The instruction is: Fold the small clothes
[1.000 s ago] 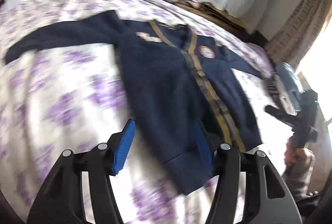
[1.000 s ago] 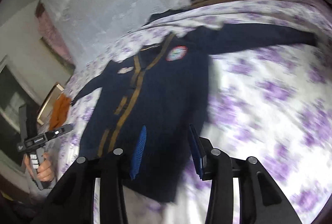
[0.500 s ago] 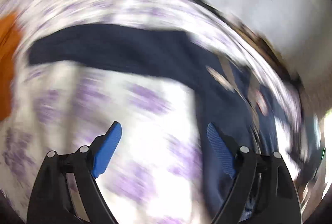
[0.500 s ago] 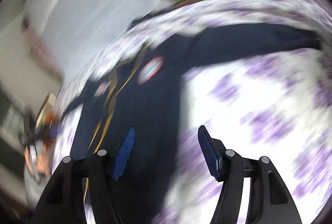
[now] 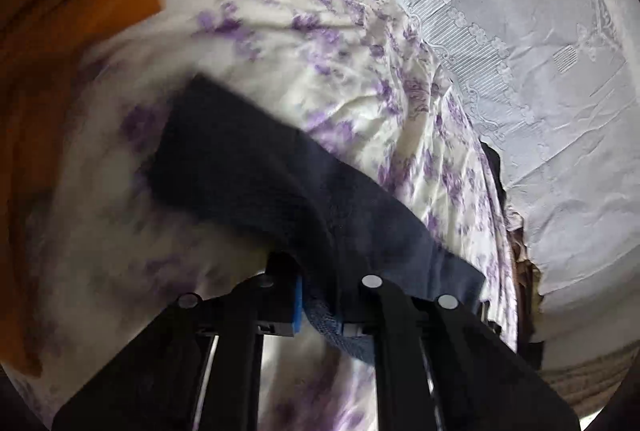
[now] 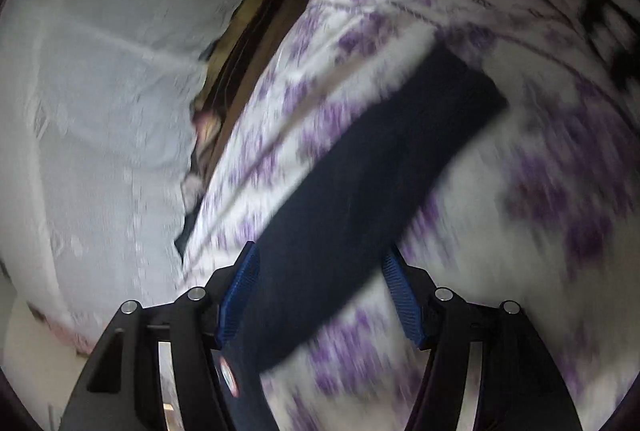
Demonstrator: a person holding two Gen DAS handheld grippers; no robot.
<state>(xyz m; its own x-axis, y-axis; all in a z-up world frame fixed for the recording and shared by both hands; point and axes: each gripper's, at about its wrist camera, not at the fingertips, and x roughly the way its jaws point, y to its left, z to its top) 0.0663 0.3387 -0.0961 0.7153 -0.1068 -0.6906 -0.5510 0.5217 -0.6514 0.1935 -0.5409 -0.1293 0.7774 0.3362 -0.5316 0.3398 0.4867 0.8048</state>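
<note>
A small navy cardigan lies on a white bedsheet with purple flowers. In the left wrist view its left sleeve [image 5: 256,171] runs from upper left to lower right, and my left gripper [image 5: 320,307] is shut on the sleeve fabric near the shoulder end. In the right wrist view the other sleeve [image 6: 372,167] runs diagonally up to the right, with its cuff far from me. My right gripper [image 6: 320,295] is open, its blue pads [image 6: 240,291] on either side of the sleeve. A round badge [image 6: 229,375] shows by the left finger.
An orange cloth [image 5: 80,11] lies at the left of the bed. A white lace curtain [image 5: 540,71] hangs behind the bed and also shows in the right wrist view [image 6: 100,111]. A dark gap [image 6: 256,43] runs between bed and curtain.
Both grippers swung outward from the cardigan's hem to its sleeves. The left gripper went from open to shut on the left sleeve. The right gripper stayed open and now straddles the right sleeve.
</note>
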